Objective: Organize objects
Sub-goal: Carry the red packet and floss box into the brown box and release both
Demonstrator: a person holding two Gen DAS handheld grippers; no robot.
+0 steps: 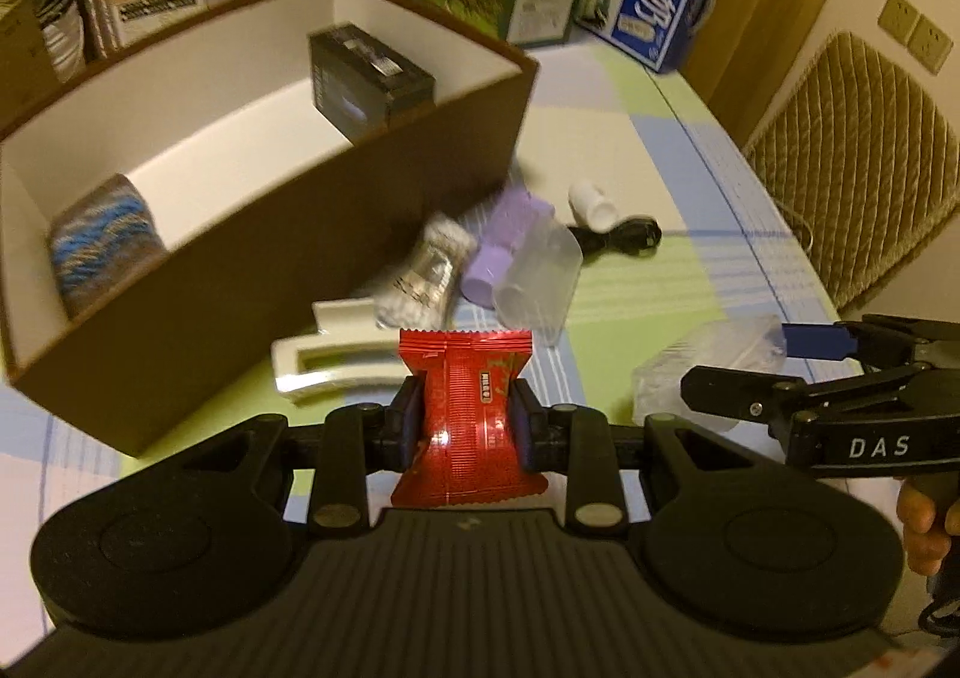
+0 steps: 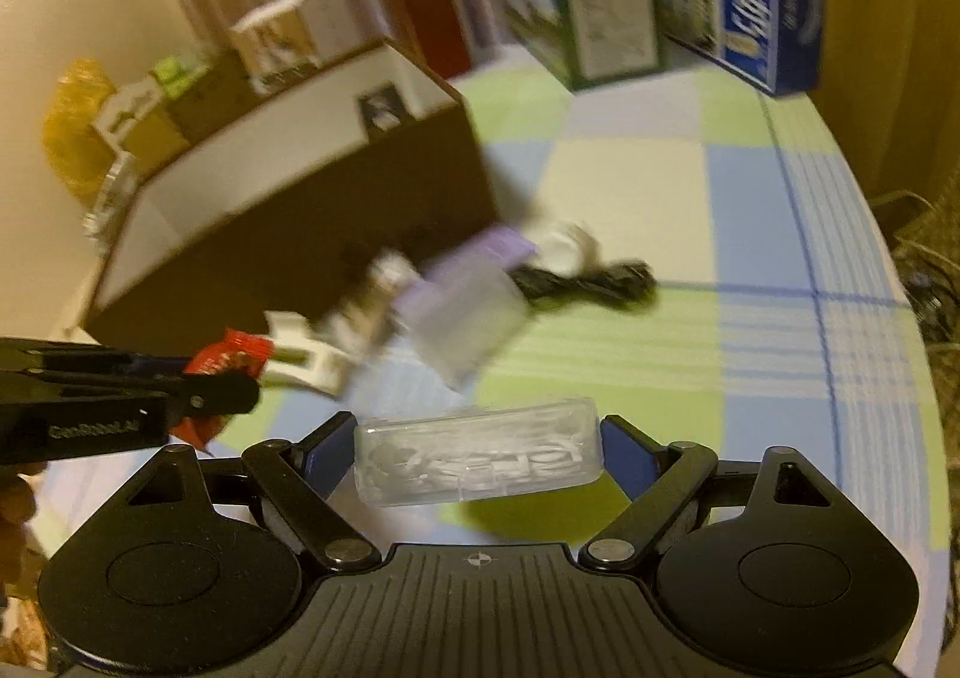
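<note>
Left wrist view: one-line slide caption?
Left gripper pinching a red packet before the brown box; right gripper alongside.

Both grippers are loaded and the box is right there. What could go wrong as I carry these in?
1. The left gripper pinches the red snack packet only at its waist; the crinkly foil could slip out mid-carry.
2. The right gripper spans the clear plastic case end to end, jaws wide, so a tilt may drop it.
3. The grippers sit close together, and the brown box wall is tall; either load might clip it.
</note>
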